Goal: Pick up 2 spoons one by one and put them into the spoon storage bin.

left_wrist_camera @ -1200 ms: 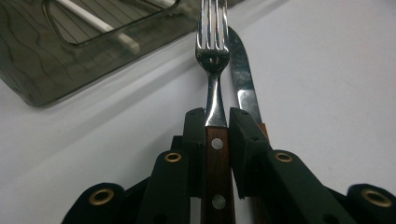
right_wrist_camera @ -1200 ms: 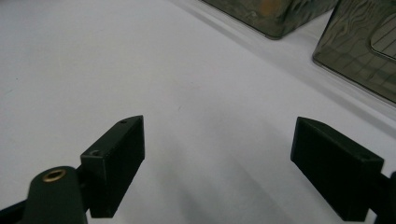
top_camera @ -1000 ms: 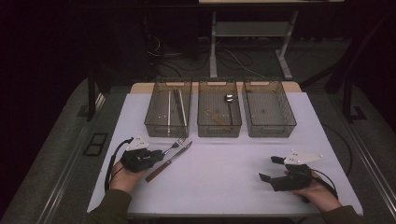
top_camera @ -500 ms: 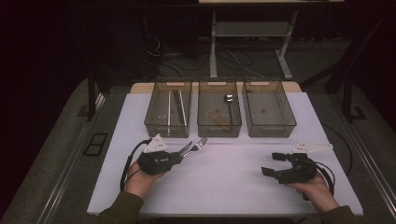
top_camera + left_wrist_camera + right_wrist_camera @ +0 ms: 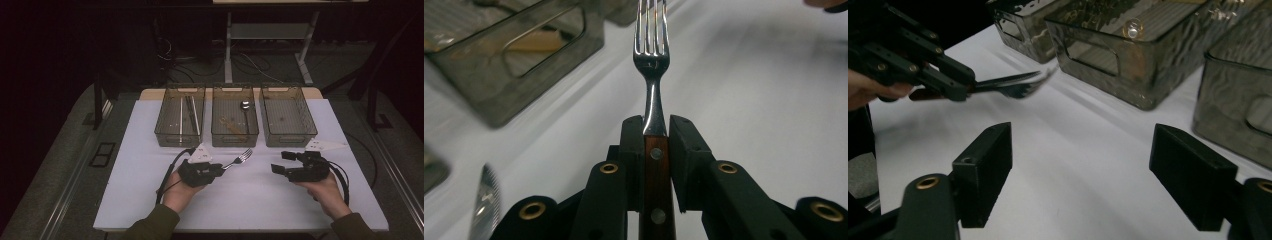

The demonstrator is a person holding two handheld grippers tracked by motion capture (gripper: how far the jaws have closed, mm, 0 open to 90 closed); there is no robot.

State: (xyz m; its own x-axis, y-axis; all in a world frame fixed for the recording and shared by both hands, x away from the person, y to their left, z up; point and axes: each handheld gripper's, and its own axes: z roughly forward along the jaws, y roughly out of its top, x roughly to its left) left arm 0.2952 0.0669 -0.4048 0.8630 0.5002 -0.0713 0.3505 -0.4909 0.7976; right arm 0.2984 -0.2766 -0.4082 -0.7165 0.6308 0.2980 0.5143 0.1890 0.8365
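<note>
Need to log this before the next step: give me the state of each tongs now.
Left tongs: shut on the fork, gripping its wooden handle.
Right tongs: open, nothing between the jaws, which have just been closing a little.

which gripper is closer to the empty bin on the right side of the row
Right. The right gripper sits just in front of the empty bin, jaws open. The left gripper, shut on the fork, is farther off, in front of the middle bin.
</note>
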